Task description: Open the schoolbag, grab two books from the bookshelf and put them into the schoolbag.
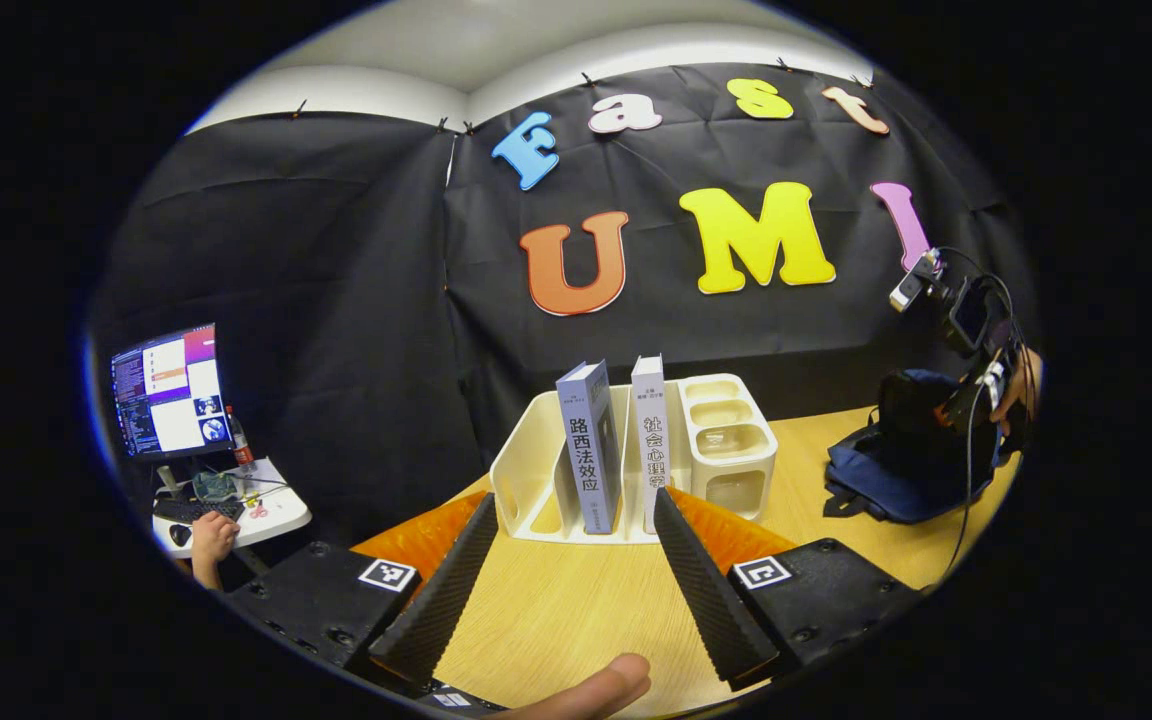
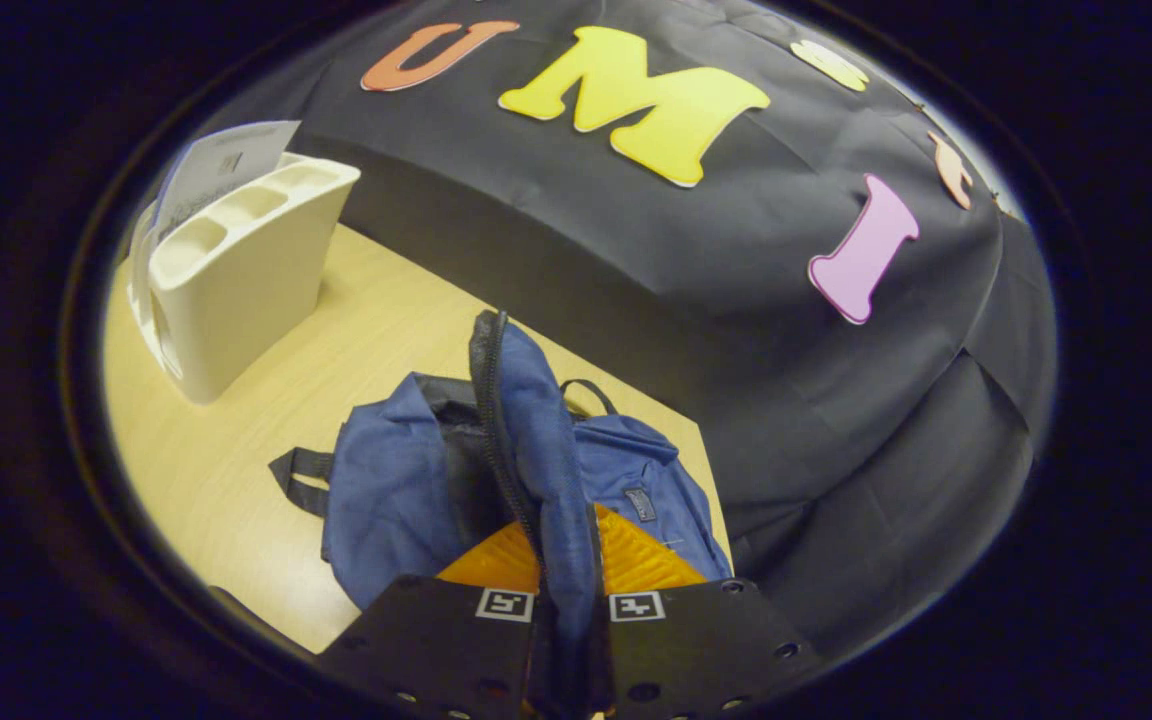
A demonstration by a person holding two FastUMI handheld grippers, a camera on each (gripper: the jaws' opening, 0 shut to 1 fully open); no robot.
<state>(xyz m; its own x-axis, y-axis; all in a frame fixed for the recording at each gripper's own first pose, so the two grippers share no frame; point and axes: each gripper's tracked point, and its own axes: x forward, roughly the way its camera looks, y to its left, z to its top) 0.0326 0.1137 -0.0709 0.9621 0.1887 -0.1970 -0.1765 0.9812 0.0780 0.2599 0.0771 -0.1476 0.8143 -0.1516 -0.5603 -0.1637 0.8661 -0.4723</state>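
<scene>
In the left gripper view two books stand upright in a white bookshelf [image 1: 546, 470]: a blue-grey book [image 1: 591, 450] and a white book [image 1: 651, 440] right of it. My left gripper [image 1: 576, 570] is open a short way in front of them, empty. Far right lies the blue schoolbag [image 1: 901, 465], with the right gripper and a hand [image 1: 976, 390] at it. In the right gripper view my right gripper [image 2: 564, 590] is shut on the blue flap [image 2: 536, 440] of the schoolbag, holding it up. The zip edge runs along the flap and the dark inside [image 2: 461, 470] shows.
The wooden table [image 1: 576, 620] carries shelf and bag. A side compartment block [image 1: 731, 440] joins the shelf's right end. Far left, a monitor [image 1: 171, 390] stands on a small white table, a person's hand [image 1: 211, 540] beside it. A fingertip [image 1: 596, 690] shows at the bottom edge.
</scene>
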